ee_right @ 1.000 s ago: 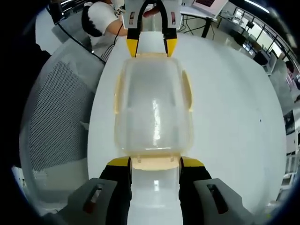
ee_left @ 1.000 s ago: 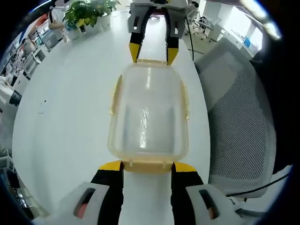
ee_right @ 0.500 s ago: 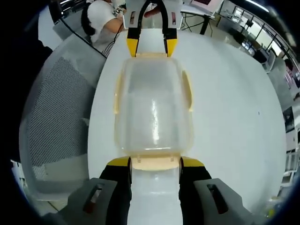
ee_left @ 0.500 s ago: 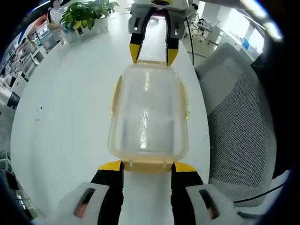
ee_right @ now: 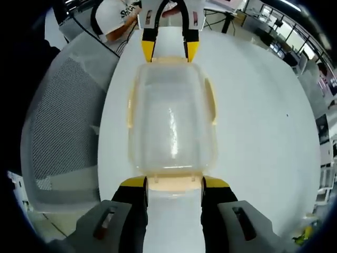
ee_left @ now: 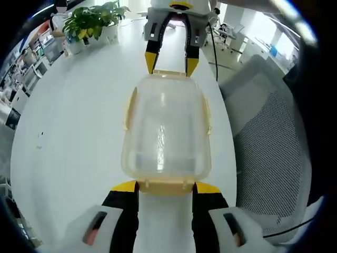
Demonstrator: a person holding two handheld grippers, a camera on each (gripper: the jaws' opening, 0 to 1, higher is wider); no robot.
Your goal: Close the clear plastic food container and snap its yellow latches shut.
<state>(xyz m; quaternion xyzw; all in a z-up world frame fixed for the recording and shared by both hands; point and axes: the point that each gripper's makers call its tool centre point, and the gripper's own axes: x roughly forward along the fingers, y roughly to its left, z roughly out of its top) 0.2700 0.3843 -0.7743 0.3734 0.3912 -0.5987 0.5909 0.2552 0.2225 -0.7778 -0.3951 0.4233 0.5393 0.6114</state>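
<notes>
- left gripper view: clear plastic food container sits lid-on on the white table, near the edge beside a mesh chair.
- left gripper has its jaws spread, yellow tips flanking the near end latch, touching or just beside it; not clamped on anything.
- right gripper at the far end of that view, jaws likewise parted around the far end latch.
- right gripper view: same setup mirrored, right gripper astride its latch, left gripper opposite.
- side latches look flared out, likely not snapped yet; cannot tell for the end ones.
- judged step: pressing the end latches. to do it well, push both ends inward together so the box doesn't slide, keep tips centred on each flap, then go to the long sides.
</notes>
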